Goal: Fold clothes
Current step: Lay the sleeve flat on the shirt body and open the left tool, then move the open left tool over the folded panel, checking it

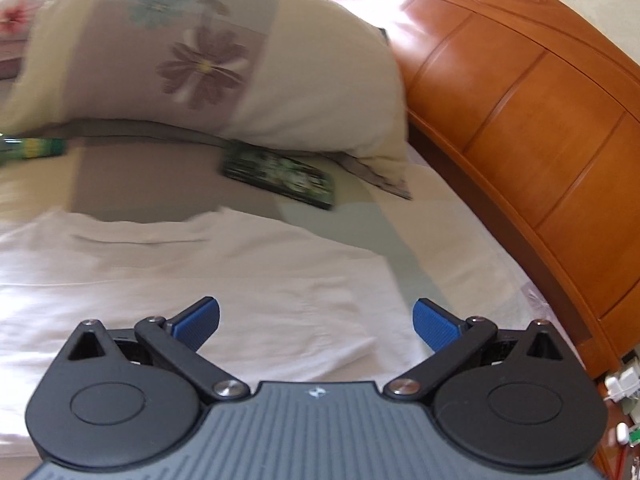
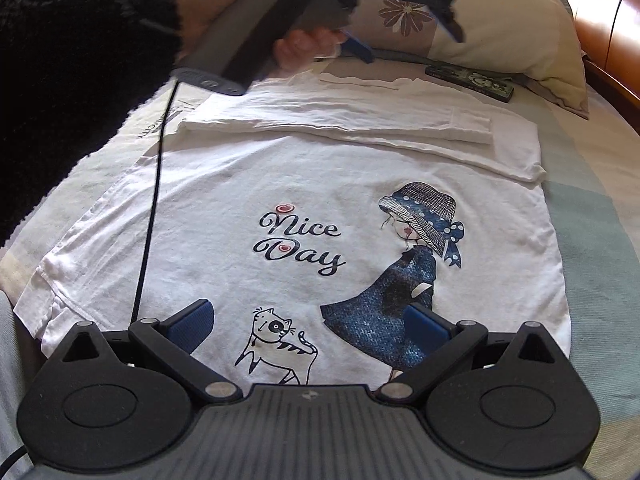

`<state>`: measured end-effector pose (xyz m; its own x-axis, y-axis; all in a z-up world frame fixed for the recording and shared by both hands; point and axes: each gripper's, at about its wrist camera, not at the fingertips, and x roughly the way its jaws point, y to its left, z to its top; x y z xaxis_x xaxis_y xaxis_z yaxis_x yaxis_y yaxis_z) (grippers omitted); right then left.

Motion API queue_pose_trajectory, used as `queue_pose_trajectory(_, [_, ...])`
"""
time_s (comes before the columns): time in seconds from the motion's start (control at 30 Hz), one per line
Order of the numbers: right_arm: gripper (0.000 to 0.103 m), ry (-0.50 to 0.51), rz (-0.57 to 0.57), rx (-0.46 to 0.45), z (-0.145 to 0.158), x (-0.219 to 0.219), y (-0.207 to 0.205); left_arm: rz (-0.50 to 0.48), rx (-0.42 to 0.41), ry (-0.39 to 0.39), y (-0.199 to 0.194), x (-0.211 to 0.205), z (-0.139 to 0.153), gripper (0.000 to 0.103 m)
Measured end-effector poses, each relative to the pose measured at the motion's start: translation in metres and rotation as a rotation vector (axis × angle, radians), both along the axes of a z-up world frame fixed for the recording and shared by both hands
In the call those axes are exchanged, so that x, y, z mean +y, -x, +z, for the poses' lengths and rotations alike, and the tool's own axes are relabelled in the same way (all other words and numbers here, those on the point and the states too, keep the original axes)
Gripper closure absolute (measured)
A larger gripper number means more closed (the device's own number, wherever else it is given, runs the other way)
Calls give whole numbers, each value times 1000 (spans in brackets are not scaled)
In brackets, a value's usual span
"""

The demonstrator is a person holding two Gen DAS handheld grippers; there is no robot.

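Shirt [image 2: 304,200] lies flat on the bed [image 2: 592,240], print up, spreading ahead of the right gripper [image 2: 308,328], its far side already folded in toward the pillow [image 1: 240,60]. Both grippers are wide open and empty, the left gripper [image 1: 316,324] over the shirt's far, blurred part, probably above the cloth. For a clean fold, each should pinch an edge and carry it over evenly.

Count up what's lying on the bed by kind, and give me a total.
White T-shirt: 1
Floral pillow: 1
Dark green patterned flat item, by the pillow: 1
Green and yellow item, too blurred to identify: 1
Total: 4
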<state>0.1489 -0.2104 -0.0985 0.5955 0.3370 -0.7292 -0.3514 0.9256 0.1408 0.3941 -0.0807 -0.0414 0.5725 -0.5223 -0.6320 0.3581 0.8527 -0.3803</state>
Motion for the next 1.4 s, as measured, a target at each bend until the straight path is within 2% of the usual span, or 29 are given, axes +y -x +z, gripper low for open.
queue_pose_trajectory(0.17, [0,-29,-45,-14,0,-3,-7,129,-19,-5,14,86,-1,1])
queue_pose_trajectory(0.33, [0,-42,-80,-39,1,0,-13,221,6,70,25,158,-11,1])
queue_pose_trajectory(0.43, [0,-38,-87,-45,0,7,-17,225,56,142,33,184,-30,1])
queue_pose_trajectory(0.5, [0,-31,-84,-41,-3,14,-20,219,83,185,35,192,-45,1])
queue_pose_trajectory(0.67, [0,-3,-58,-23,-12,29,-24,366,112,179,33,216,-76,1])
queue_pose_trajectory(0.77, [0,7,-60,-17,-14,32,-25,471,108,169,39,233,-75,1])
queue_pose_trajectory(0.83, [0,0,-61,-18,-14,31,-25,474,81,205,43,240,-68,1])
queue_pose_trajectory(0.97, [0,2,-61,-17,-15,31,-25,395,14,271,39,232,-49,1])
queue_pose_trajectory(1.07, [0,9,-61,-15,-16,33,-25,315,42,251,23,208,-53,1])
queue_pose_trajectory(1.2, [0,10,-58,-19,-15,33,-24,385,107,106,10,198,-76,2])
queue_pose_trajectory(1.3, [0,3,-62,-19,-14,30,-23,431,51,-30,18,194,-69,2])
queue_pose_trajectory(1.4, [0,-5,-71,-17,-13,27,-23,316,-22,-57,26,180,-52,1])
